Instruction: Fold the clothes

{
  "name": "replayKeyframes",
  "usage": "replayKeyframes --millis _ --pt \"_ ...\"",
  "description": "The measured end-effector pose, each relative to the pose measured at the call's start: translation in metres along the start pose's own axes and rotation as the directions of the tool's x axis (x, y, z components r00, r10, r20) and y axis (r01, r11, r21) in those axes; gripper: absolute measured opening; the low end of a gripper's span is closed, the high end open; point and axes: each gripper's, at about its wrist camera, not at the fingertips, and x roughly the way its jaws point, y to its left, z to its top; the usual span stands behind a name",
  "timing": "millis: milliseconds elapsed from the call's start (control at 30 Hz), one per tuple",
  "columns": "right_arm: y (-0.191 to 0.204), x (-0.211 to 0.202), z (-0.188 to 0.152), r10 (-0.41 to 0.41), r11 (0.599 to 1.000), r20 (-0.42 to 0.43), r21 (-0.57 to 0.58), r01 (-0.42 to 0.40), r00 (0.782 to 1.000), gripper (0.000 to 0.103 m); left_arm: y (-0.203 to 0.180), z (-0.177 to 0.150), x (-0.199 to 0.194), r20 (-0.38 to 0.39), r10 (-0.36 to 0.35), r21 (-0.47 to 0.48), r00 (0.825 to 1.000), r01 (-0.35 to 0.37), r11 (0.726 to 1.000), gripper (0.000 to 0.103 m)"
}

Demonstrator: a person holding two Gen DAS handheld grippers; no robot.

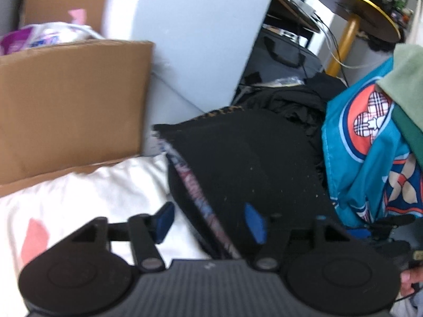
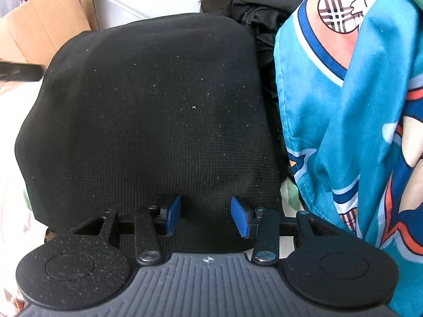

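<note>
Right gripper (image 2: 205,218) spread wide, empty, low over black garment (image 2: 148,121), which lies as a flat, squared block on white bedding (image 1: 87,192). Left gripper (image 1: 208,224) likewise spread, holding nothing, astride that block's layered left edge. Fits either a fold just laid or one about to be taken; cannot tell which. For a clean result: pinch all layers at the edge together, keep corners matched. Just right, blue patterned cloth (image 2: 343,121) hanging. Beyond, cardboard box (image 1: 71,97), pale wall, heaped dark clothes (image 1: 293,100), round yellow-rimmed table (image 1: 370,13).
</note>
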Motion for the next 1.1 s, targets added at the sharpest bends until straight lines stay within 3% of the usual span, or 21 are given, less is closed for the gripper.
replayKeyframes --millis 100,233,300,400,533,667,833,1100 --pt "-0.001 -0.005 0.001 0.006 0.999 -0.003 0.049 -0.005 1.0 0.054 0.009 -0.001 -0.038 -0.029 0.067 -0.028 0.997 -0.068 0.997 0.079" --pt "-0.001 -0.015 0.002 0.03 0.994 -0.02 0.103 -0.028 0.999 0.069 0.019 0.003 -0.102 -0.054 0.189 -0.067 0.981 -0.192 0.979 0.086" --pt "0.006 -0.021 0.005 0.034 0.996 -0.025 0.083 -0.032 0.999 0.074 0.022 0.004 -0.133 -0.04 0.243 -0.06 0.969 -0.245 0.968 0.092" --pt "0.011 -0.042 0.006 0.05 0.998 -0.036 0.046 -0.049 0.998 0.086 0.021 0.009 -0.172 -0.061 0.299 -0.058 0.952 -0.302 0.951 0.092" --pt "0.018 -0.07 0.009 0.073 0.997 -0.052 -0.003 -0.073 0.996 0.089 0.017 0.019 -0.218 -0.068 0.331 -0.086 0.941 -0.336 0.938 0.092" --pt "0.01 -0.097 0.019 0.097 0.995 -0.053 0.031 -0.096 0.994 0.093 0.007 0.031 -0.257 -0.071 0.364 -0.113 0.929 -0.37 0.922 0.092" --pt "-0.006 -0.127 0.037 0.136 0.986 -0.07 0.112 -0.127 0.988 0.094 -0.008 0.044 -0.302 -0.061 0.372 -0.161 0.926 -0.377 0.912 0.094" --pt "-0.016 -0.179 0.056 0.119 0.985 -0.074 0.136 -0.108 0.99 0.099 -0.027 0.057 -0.358 -0.064 0.398 -0.273 0.915 -0.4 0.875 0.095"
